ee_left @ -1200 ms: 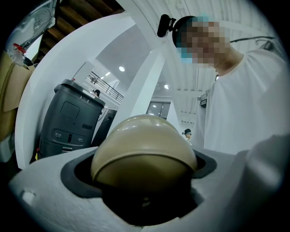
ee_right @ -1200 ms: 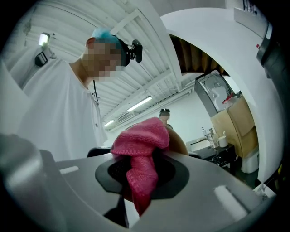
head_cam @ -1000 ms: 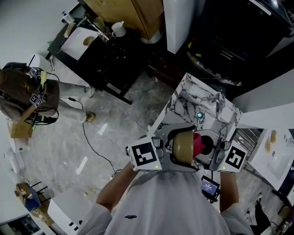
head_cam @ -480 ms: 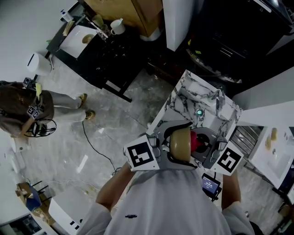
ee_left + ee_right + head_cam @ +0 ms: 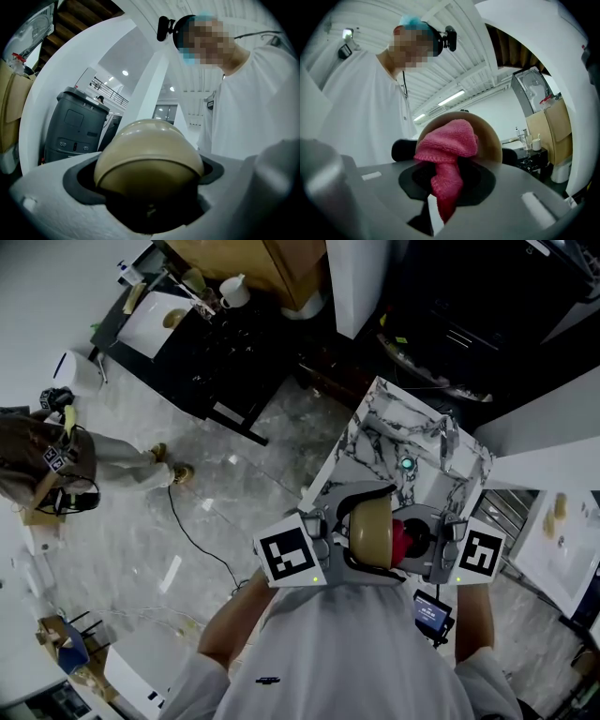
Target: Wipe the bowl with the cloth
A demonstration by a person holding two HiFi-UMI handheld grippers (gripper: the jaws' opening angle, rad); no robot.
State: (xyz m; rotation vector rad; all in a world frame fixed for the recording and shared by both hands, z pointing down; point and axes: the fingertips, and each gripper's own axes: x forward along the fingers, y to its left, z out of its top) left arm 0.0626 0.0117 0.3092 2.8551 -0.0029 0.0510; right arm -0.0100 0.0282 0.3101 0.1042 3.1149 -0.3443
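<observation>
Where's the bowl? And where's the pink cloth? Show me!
bowl [image 5: 146, 152]: left gripper view, on its rounded tan outside.
cloth [image 5: 448, 138]: right gripper view, on the bunched pink top pressed against the bowl.

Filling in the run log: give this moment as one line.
left gripper: shut on bowl | right gripper: shut on cloth | cloth at bowl's mouth
</observation>
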